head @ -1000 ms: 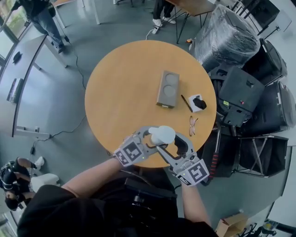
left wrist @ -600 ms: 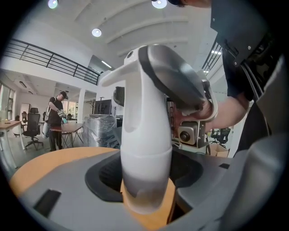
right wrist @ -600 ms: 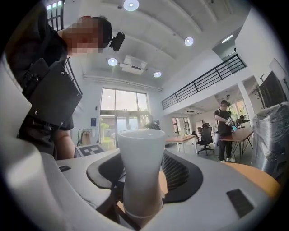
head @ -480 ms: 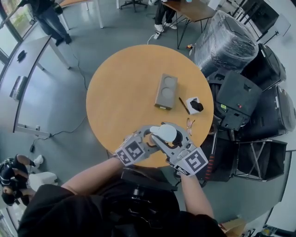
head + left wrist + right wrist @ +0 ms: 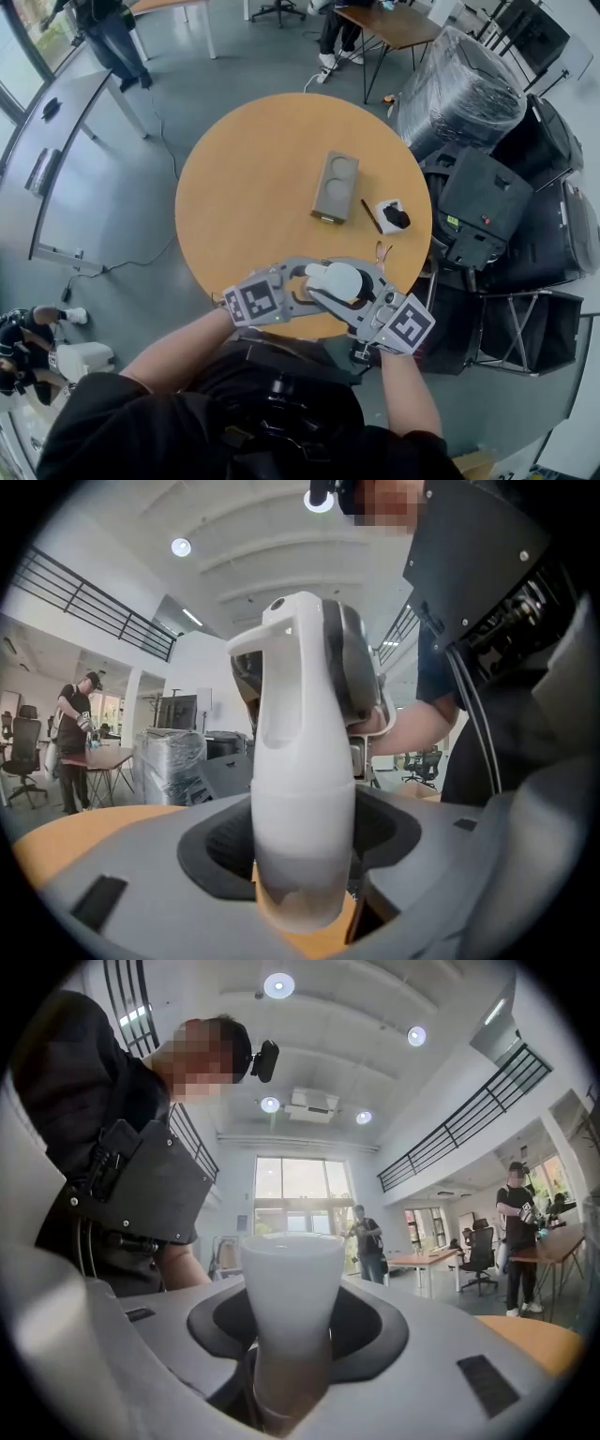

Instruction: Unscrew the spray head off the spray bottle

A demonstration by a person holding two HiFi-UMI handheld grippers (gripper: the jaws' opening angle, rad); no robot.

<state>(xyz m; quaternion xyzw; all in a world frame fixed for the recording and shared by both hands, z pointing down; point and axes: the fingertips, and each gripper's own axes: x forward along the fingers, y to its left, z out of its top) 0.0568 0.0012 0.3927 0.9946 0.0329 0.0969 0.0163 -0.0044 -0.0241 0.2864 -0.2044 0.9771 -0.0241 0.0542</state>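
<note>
A white spray bottle (image 5: 336,278) is held upright over the table's near edge, between both grippers. My left gripper (image 5: 314,281) comes in from the left, shut on the bottle's lower body (image 5: 300,799). The bottle's rounded bottom hangs free above the orange table top. The spray head (image 5: 300,639) tops the bottle. My right gripper (image 5: 349,292) comes in from the right; its jaws have just been closing and now stand shut on the spray head (image 5: 291,1288). One grey right finger (image 5: 356,667) wraps round the head.
On the round wooden table (image 5: 253,187) lie a grey block with two round recesses (image 5: 335,187), a pen (image 5: 371,215), a small white-and-black item (image 5: 394,216) and glasses (image 5: 381,253). Black cases (image 5: 497,187) and a wrapped bundle (image 5: 459,84) crowd the right side.
The right jaws have closed in on the bottle's top. Both grippers and the bottle have risen a little and drifted toward me over the table's near edge.
</note>
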